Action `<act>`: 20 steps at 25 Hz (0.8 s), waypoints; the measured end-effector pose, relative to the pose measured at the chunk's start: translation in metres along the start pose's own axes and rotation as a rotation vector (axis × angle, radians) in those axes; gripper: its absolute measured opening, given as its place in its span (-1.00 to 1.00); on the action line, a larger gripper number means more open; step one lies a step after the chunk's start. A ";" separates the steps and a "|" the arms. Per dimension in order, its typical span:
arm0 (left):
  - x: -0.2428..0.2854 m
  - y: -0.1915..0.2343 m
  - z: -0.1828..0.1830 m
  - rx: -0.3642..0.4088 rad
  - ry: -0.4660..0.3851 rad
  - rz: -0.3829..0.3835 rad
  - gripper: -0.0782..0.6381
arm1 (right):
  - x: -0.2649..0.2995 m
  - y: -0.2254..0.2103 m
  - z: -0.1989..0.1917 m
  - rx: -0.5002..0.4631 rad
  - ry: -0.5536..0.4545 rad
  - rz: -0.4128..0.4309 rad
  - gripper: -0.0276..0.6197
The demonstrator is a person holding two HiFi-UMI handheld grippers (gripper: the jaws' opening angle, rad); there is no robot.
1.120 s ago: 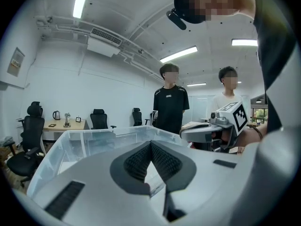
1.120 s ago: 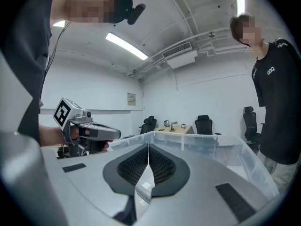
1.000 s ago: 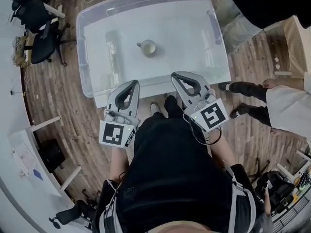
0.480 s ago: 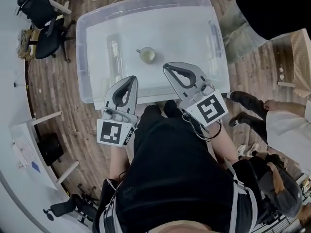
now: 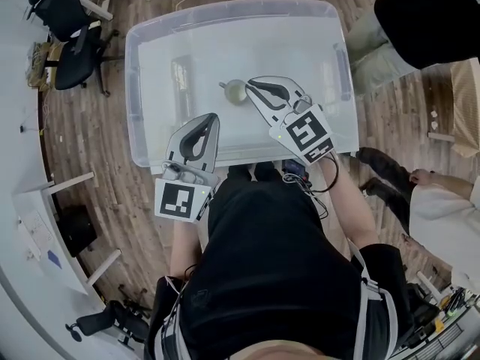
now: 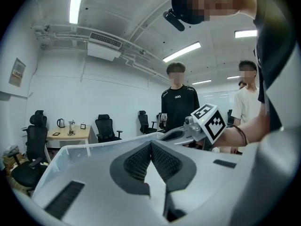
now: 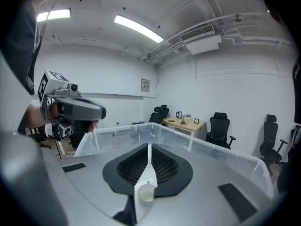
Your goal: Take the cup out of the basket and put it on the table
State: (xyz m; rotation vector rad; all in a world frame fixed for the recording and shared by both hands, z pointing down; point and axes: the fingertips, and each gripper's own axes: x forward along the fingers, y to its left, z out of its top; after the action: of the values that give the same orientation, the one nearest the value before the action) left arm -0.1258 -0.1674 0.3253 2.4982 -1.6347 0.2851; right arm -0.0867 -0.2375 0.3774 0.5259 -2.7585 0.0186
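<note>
A small pale cup (image 5: 235,91) with a handle stands inside the clear plastic basket (image 5: 137,73), near its middle. My right gripper (image 5: 252,84) reaches over the basket, its shut tips just right of the cup and close to its rim. In the right gripper view the cup (image 7: 145,192) shows low in the slit behind the closed tips (image 7: 149,146). My left gripper (image 5: 212,118) hangs shut at the basket's near edge, apart from the cup. Its own view shows the meeting tips (image 6: 150,143) and the basket rim (image 6: 84,147), but no cup.
Black office chairs (image 5: 64,28) stand at the far left on the wooden floor. One person in black (image 5: 427,21) stands by the basket's right end, another in white (image 5: 442,216) at the right. A white table (image 5: 37,231) lies to the left.
My right gripper has moved forward and left over the basket, from its near edge to beside the cup. The left gripper has stayed at the near edge.
</note>
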 end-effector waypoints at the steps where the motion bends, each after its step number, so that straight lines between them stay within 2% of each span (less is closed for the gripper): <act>1: 0.001 0.003 0.000 0.003 0.005 -0.003 -0.73 | 0.008 0.001 -0.006 0.002 0.021 0.006 -0.85; 5: 0.008 0.021 -0.005 0.002 0.034 -0.020 -0.73 | 0.040 0.000 -0.033 0.041 0.111 0.042 -0.85; 14: 0.018 0.046 -0.012 -0.024 0.012 -0.063 -0.73 | 0.098 -0.010 -0.122 0.059 0.392 0.147 -0.85; 20: 0.021 0.062 -0.018 -0.040 0.023 -0.062 -0.73 | 0.120 -0.015 -0.170 -0.017 0.521 0.189 -0.69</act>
State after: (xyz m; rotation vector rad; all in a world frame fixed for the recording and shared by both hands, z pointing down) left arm -0.1757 -0.2072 0.3485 2.5011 -1.5354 0.2698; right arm -0.1324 -0.2818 0.5757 0.2116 -2.2824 0.1539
